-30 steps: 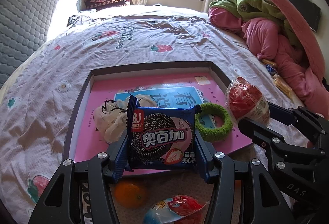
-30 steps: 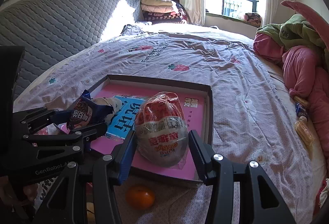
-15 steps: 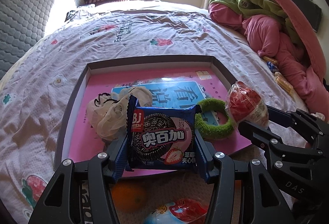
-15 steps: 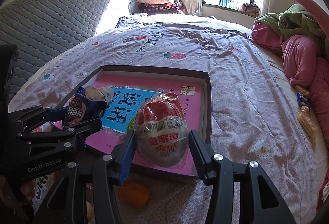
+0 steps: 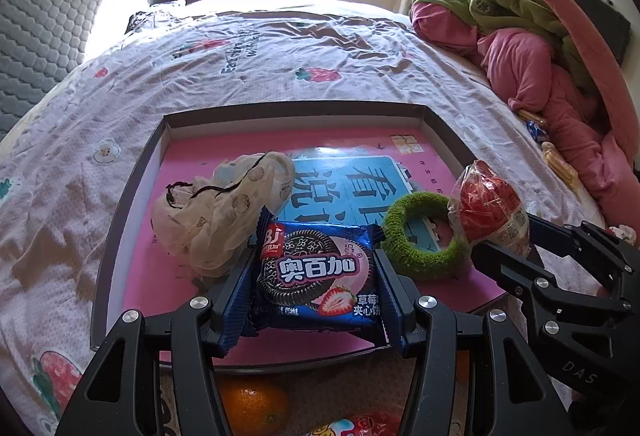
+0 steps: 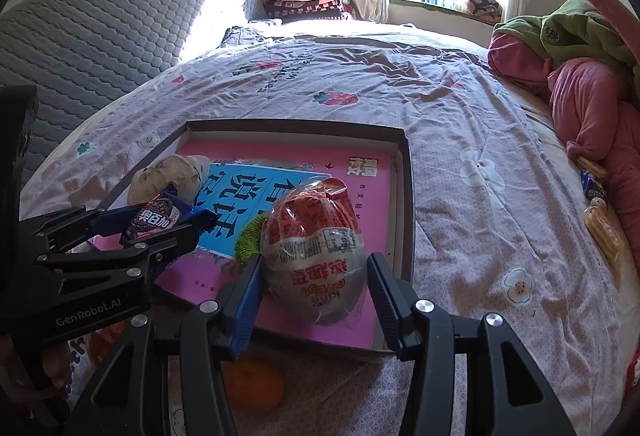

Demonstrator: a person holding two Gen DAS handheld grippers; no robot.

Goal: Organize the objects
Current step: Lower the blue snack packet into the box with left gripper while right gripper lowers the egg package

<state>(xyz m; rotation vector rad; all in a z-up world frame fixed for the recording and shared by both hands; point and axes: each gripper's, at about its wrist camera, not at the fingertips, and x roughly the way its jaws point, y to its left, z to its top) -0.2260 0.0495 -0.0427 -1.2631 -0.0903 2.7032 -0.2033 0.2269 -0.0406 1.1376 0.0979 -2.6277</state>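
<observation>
1. The left gripper [image 5: 316, 276] has its fingers clamped on a blue cookie packet [image 5: 316, 276], held above the near edge of the shallow box [image 5: 132, 187] that sits on the bed [image 5: 280, 47].
2. The right gripper [image 6: 314, 284] has its fingers clamped on a wrapped egg-shaped snack [image 6: 314, 248], which hangs over the box's near right corner.
3. Already in the box: a pink-and-blue book [image 5: 360, 179] lying flat on its bottom, a crumpled cream cloth bag [image 5: 216, 211] toward the left side, and a green fuzzy ring [image 5: 420, 236] on the book toward the right.
4. Both packets look to be on their way into the box; neither has been set down yet, so this step reads as the placing stage.
5. Left outside: an orange [image 6: 252, 384] on the bed just before the box's near edge, and a red-and-blue wrapped sweet [image 5: 352, 426] beside it at the very bottom of the left view.
6. A few small snack packs [image 6: 596, 203] lie well apart near the bed's right edge by the pink bedding [image 6: 592, 107]; whether they belong to the job I cannot tell.
7. My estimate is roughly the middle of the task: three things in, two in hand, at least two to fetch.
</observation>
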